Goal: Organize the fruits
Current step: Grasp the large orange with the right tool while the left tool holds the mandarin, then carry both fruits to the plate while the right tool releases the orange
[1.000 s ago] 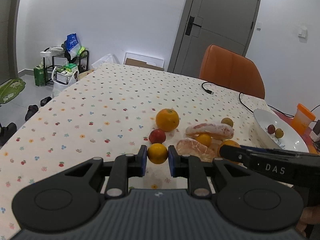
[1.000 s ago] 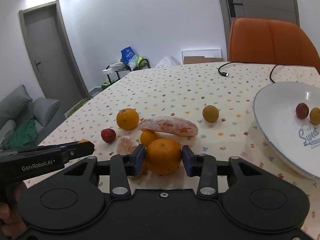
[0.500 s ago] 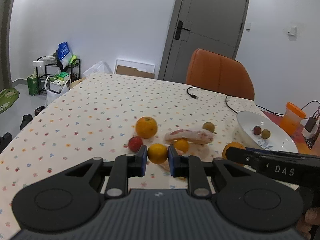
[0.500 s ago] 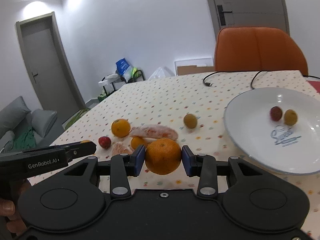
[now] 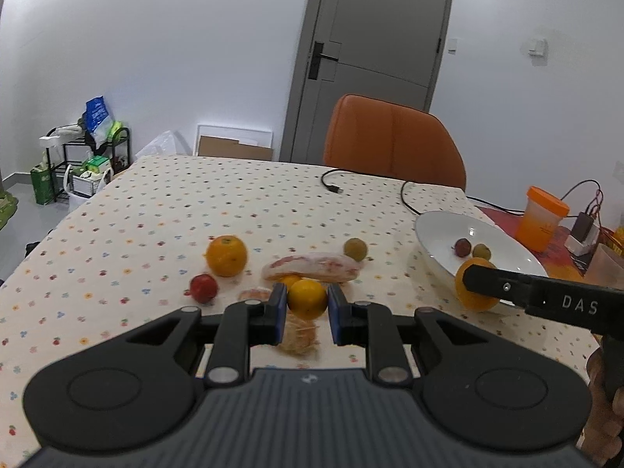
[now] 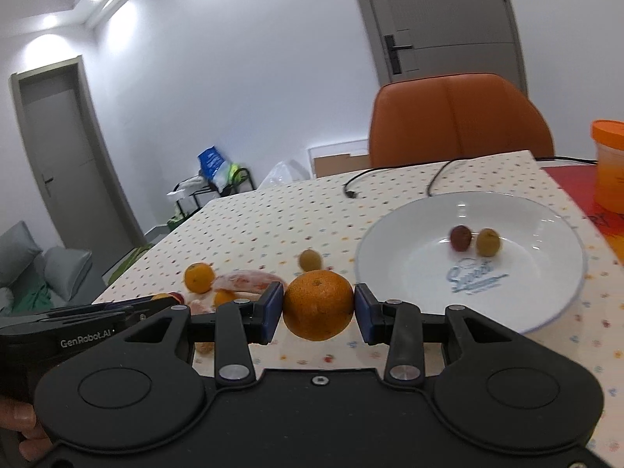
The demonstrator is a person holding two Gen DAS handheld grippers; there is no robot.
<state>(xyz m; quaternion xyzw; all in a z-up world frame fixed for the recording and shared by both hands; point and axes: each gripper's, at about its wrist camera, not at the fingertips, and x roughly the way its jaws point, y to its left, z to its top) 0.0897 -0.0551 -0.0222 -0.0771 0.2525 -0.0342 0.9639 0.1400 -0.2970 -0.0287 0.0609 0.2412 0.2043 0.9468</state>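
Observation:
My left gripper (image 5: 307, 304) is shut on a small orange (image 5: 307, 298), held above the dotted tablecloth. My right gripper (image 6: 318, 308) is shut on a larger orange (image 6: 318, 305), lifted just left of the white plate (image 6: 409, 273); that held orange (image 5: 474, 288) also shows in the left wrist view by the plate's rim (image 5: 433, 249). In the plate lie a red fruit (image 6: 460, 238) and a yellow-green fruit (image 6: 487, 242). On the cloth stay another orange (image 5: 226, 255), a small red fruit (image 5: 203, 288), a peeled pomelo wedge (image 5: 312, 267), a yellow-green fruit (image 5: 355, 249) and peeled segments (image 5: 298, 337).
An orange chair (image 5: 394, 148) stands behind the table. A black cable (image 5: 335, 187) lies on the far side of the cloth. An orange-lidded cup (image 5: 542, 218) and a charger (image 5: 583, 230) sit right of the plate. A hand (image 5: 602, 409) holds the right tool.
Both grippers have risen off the cloth with their oranges. The right one has carried its orange to the right, up to the plate's rim.

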